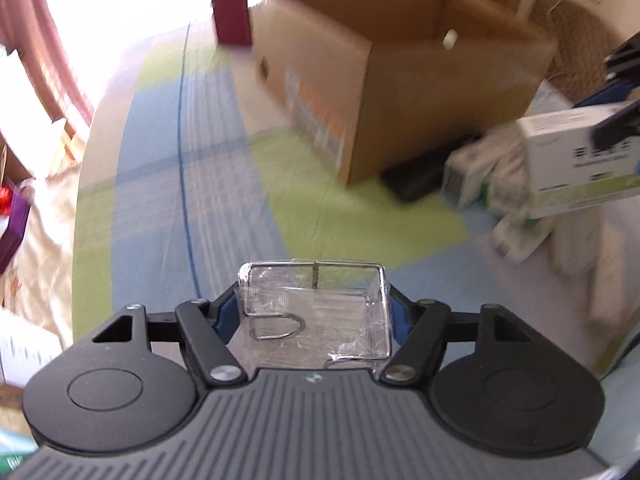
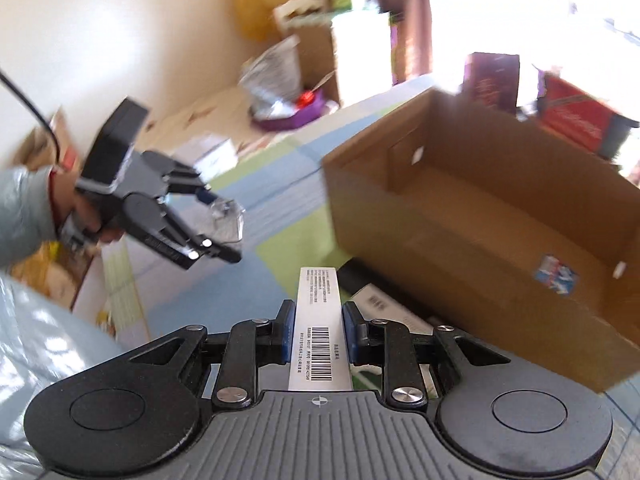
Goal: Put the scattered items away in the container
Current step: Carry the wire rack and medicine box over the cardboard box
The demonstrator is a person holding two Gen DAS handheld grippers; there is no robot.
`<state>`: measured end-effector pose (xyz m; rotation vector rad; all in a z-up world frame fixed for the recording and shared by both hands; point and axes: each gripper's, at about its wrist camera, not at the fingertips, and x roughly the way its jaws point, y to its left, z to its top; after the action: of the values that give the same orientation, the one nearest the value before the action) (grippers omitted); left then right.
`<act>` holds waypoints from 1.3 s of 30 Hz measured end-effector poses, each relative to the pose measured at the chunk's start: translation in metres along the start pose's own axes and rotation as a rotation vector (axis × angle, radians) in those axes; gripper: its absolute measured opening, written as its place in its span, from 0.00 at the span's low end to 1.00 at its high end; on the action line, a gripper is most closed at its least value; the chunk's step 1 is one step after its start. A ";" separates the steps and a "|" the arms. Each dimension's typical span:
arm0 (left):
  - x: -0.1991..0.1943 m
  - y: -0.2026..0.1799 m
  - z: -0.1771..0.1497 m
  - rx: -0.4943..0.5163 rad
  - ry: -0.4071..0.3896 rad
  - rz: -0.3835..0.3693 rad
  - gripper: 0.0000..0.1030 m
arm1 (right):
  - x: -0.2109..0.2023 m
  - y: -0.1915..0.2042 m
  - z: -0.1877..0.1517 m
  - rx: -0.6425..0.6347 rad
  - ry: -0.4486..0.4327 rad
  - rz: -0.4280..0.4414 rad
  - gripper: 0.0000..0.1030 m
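Left hand-held gripper (image 1: pixel 316 308) clamps clear plastic case (image 1: pixel 316 312); cardboard box (image 1: pixel 400 80) at 1 o'clock, open bedsheet (image 1: pixel 168 184) between. Right hand-held gripper (image 2: pixel 316 330) clamps white carton (image 2: pixel 319 320), box rim at 2 o'clock

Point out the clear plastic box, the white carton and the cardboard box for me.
clear plastic box (image 1: pixel 316 308): left wrist view, its transparent middle.
white carton (image 2: pixel 319 320): right wrist view, its barcoded face.
cardboard box (image 2: pixel 500 216): right wrist view, inner floor.
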<state>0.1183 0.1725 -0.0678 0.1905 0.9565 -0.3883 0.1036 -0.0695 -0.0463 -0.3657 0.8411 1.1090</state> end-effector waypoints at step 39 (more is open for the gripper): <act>0.077 -0.032 0.229 0.379 -0.077 -0.094 0.65 | -0.018 -0.168 0.101 0.426 -0.192 -0.329 0.27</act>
<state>0.3184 0.0501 -0.0013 0.4725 0.8112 -0.6587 0.2914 -0.0878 0.0095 -0.0355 0.7890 0.6261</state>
